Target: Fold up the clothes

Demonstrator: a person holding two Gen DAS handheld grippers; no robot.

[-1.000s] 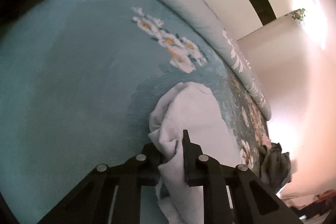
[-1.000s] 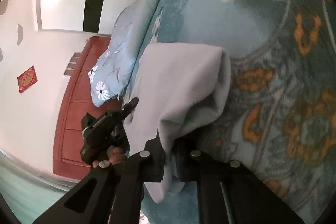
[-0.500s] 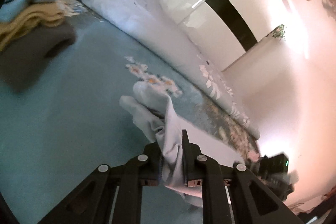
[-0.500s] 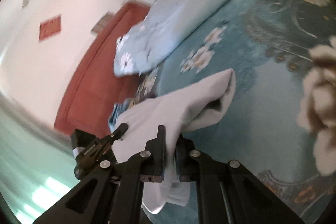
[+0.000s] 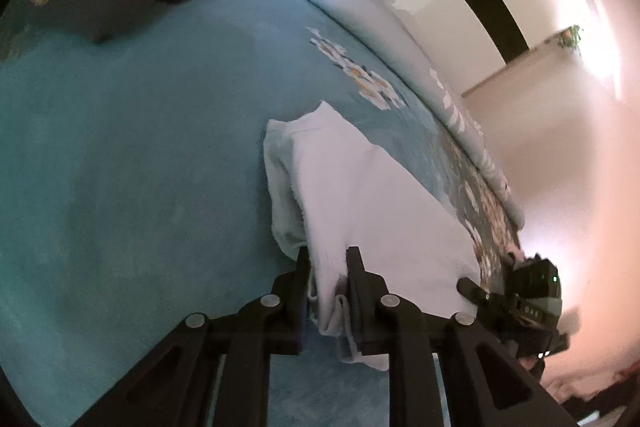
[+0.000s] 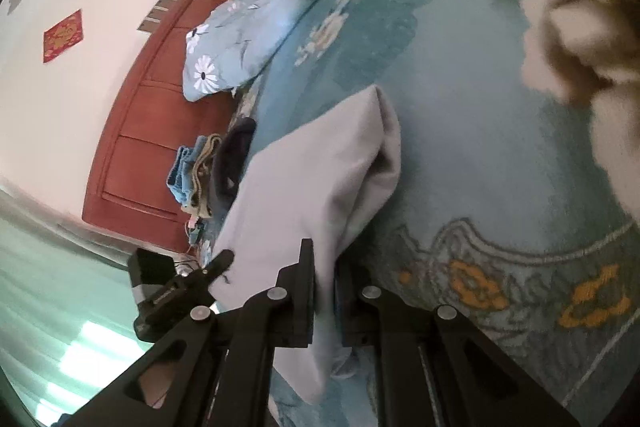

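Left gripper fingers clamped on pale folded garment; right gripper fingers clamped on opposite edge. Garment spread across teal floral bedspread.

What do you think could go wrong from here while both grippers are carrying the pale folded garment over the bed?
1. The left gripper and right gripper each pinch only an edge of the pale garment; uneven pulling could slip it free.
2. Its loose folded end sags open and might unfold when laid down.
3. The stack of folded clothes sits near the bed edge; a careless placement might topple it.
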